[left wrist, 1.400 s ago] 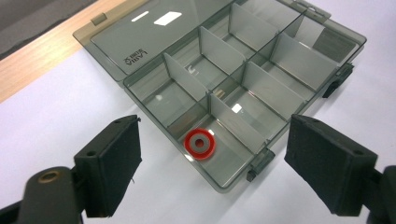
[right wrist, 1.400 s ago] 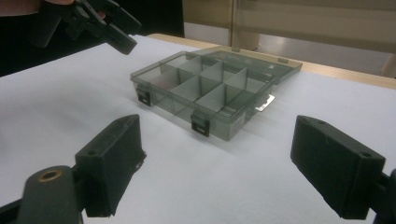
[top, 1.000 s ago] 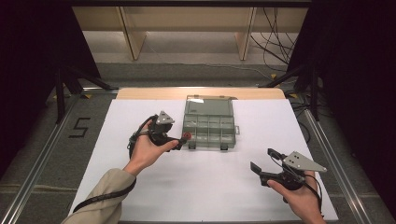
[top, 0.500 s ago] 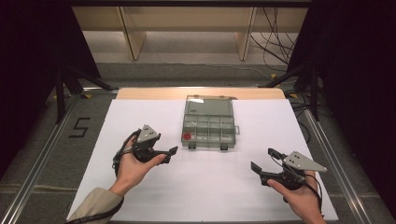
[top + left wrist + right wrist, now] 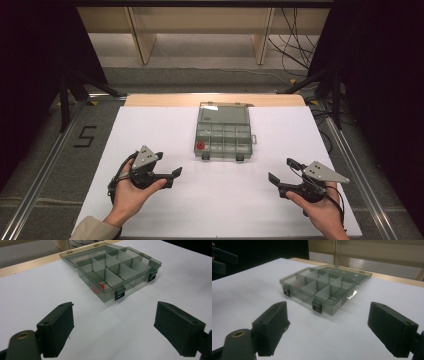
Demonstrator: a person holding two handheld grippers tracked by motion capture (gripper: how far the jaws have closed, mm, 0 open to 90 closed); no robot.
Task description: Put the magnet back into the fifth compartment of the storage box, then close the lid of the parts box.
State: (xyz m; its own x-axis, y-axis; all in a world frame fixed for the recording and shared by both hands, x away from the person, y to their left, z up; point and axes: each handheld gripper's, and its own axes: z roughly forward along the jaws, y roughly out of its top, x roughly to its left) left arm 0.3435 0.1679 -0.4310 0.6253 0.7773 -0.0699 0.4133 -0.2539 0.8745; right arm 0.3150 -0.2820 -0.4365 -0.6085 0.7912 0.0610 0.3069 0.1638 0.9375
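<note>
The left gripper (image 5: 172, 176) has its jaws wide apart with nothing between them, near the table's (image 5: 150, 125) front-left corner. The right gripper (image 5: 281, 171) is equally wide and empty, near the front-right corner. Between them, toward the far edge, sits the open compartment box (image 5: 223, 136); its front-left compartment holds 1 red piece (image 5: 200, 146).

Red piece (image 5: 101, 286) in box (image 5: 120, 270): blurred behind smoky wall, shape unclear. Left gripper (image 5: 222, 258) cut by right gripper view's edge. Person's left sleeve (image 5: 92, 229) cropped at bottom of high view. Box lid (image 5: 223, 113) contents unreadable.
</note>
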